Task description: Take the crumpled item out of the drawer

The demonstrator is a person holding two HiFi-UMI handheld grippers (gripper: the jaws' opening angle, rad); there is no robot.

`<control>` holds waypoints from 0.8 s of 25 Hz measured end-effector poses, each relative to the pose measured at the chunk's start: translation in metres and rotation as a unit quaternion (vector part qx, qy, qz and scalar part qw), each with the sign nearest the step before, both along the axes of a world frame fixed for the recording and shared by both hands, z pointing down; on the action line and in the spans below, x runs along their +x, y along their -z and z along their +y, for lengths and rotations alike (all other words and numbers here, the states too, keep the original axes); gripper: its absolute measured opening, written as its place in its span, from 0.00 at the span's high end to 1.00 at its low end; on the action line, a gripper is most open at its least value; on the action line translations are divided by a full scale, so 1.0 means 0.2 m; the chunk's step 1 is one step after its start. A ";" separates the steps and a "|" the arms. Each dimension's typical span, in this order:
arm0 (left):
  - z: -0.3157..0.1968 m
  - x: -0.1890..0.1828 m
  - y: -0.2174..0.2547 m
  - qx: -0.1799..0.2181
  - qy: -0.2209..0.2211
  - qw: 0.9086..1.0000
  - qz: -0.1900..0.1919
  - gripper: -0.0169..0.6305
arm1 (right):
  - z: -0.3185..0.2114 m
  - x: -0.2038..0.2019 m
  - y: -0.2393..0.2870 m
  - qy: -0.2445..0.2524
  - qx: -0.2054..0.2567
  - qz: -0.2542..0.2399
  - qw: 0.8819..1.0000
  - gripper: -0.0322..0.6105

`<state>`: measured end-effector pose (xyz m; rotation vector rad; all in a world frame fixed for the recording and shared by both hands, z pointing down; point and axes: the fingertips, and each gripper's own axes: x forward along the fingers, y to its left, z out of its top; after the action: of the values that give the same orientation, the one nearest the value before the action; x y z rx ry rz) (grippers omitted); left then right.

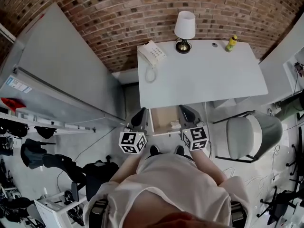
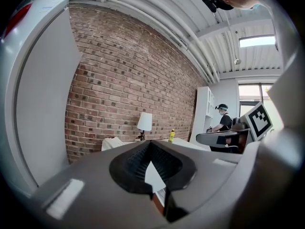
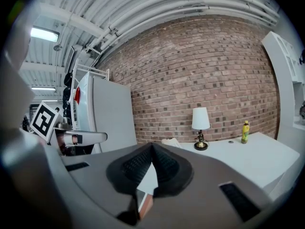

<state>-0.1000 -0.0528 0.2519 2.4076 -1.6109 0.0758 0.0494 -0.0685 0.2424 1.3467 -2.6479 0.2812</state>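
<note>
Under the front edge of the white desk (image 1: 209, 75), a wooden drawer (image 1: 160, 118) stands pulled out. A small white crumpled item (image 1: 175, 124) lies at its front right corner. My left gripper (image 1: 140, 115) hovers at the drawer's left side and my right gripper (image 1: 184, 111) at its right side, just above the crumpled item. In the left gripper view the left gripper (image 2: 150, 145) has its jaws together with nothing between them. The right gripper (image 3: 152, 148) looks the same in the right gripper view. Both cameras look over the desk towards the brick wall.
On the desk stand a white lamp (image 1: 184, 28), a white telephone (image 1: 152, 54) and a yellow bottle (image 1: 231, 42). A grey cabinet (image 1: 61, 70) flanks the desk on the left. A grey chair (image 1: 249, 136) stands to the right. Another person (image 2: 222, 119) is at the far right.
</note>
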 end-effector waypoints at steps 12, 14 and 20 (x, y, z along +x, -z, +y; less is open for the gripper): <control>0.02 0.02 -0.09 -0.023 -0.008 1.000 0.000 0.96 | 0.00 0.01 -0.11 -0.004 -0.023 -0.002 1.000 0.94; 0.03 0.02 -0.10 -0.027 -0.007 1.000 0.002 0.96 | 0.02 0.01 -0.13 -0.003 -0.028 0.000 1.000 0.94; 0.06 0.04 -0.17 -0.039 -0.011 0.999 0.010 0.96 | 0.04 0.01 -0.18 -0.003 -0.040 0.008 0.999 0.94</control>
<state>-0.0914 -0.0401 0.2851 2.3588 -1.5446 0.1169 0.0523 -0.0596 0.2785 1.3276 -2.5897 0.3717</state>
